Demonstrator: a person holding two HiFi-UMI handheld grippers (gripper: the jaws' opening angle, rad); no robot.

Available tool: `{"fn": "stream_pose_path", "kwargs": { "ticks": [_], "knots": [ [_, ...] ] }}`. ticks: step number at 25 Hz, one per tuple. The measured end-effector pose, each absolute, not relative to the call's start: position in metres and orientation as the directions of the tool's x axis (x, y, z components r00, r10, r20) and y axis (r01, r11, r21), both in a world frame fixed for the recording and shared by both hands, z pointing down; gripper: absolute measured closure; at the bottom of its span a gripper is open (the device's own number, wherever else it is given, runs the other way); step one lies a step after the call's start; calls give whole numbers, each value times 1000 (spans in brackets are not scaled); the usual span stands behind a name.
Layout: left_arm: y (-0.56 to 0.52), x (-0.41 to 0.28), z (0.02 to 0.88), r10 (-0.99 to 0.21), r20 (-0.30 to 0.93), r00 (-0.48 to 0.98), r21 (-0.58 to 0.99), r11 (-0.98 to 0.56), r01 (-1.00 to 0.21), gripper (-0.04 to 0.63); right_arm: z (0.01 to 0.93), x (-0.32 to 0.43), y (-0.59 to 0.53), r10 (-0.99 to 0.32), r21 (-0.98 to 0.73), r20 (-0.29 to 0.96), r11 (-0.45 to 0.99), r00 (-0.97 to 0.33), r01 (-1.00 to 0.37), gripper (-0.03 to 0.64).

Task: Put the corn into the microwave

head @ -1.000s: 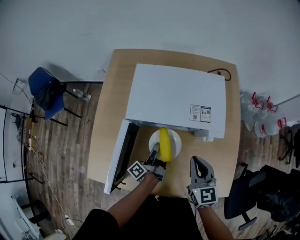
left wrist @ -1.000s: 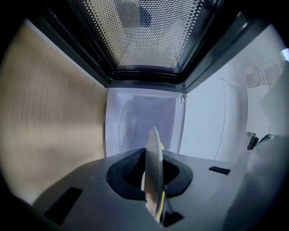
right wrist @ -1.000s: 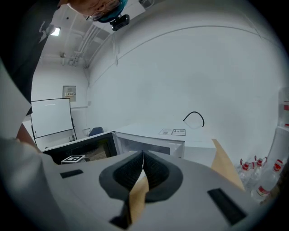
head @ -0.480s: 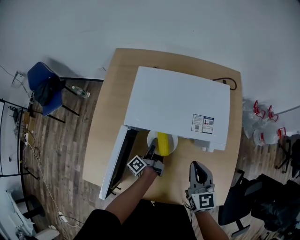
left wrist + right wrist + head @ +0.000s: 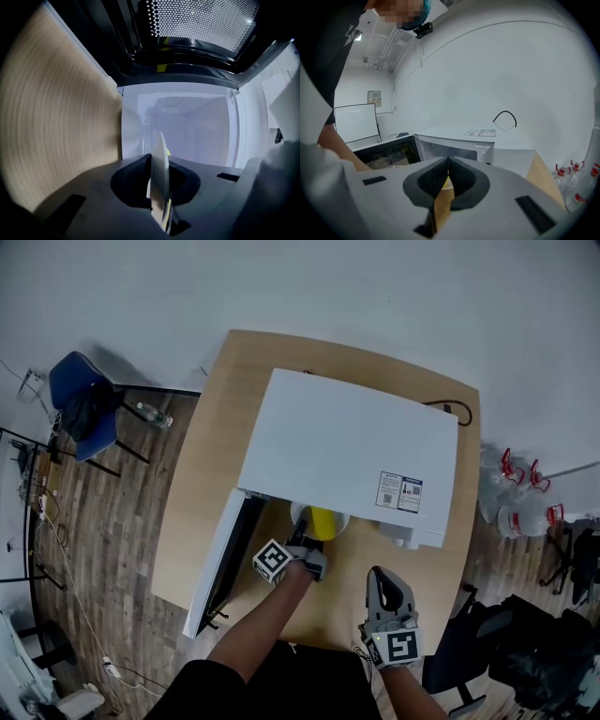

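Observation:
A yellow corn cob lies on a white plate at the mouth of the white microwave, half hidden under its top in the head view. My left gripper is shut on the plate's near rim. In the left gripper view the plate stands edge-on between the pads of the left gripper, with the lit microwave cavity straight ahead. My right gripper hovers above the table's front edge, shut and empty. The right gripper view has the right gripper pointing at the microwave.
The microwave door hangs open to the left, past the wooden table's front corner. A black cable runs behind the microwave. A blue chair and bottles stand on the floor around the table.
My left gripper has pushed the plate with the corn forward into the microwave opening, so more of it is hidden under the top. The right gripper has stayed put.

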State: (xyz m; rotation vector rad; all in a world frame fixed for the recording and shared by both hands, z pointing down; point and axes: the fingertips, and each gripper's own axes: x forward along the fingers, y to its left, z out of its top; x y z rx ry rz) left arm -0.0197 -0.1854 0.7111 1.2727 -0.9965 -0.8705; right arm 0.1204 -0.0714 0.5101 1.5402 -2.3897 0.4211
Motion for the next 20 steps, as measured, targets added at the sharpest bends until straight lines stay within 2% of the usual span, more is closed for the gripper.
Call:
{"fn": "stream_pose_path", "kwargs": {
  "ticks": [4, 10, 14, 20],
  "knots": [
    [-190, -14, 720, -931, 124, 343, 990, 137, 15, 572, 511, 130, -69, -836, -94, 388, 382, -387, -919, 556],
    [-198, -12, 721, -927, 153, 342, 988, 149, -38, 571, 515, 134, -62, -831, -107, 389, 387, -397, -916, 556],
    [-201, -11, 713, -950, 63, 305, 996, 79, 41, 571, 509, 131, -61, -831, -150, 370, 387, -415, -910, 557],
    [-195, -17, 720, -937, 141, 321, 989, 121, -83, 559, 498, 132, -64, -846, -173, 338, 374, -412, -911, 557]
  ]
}}
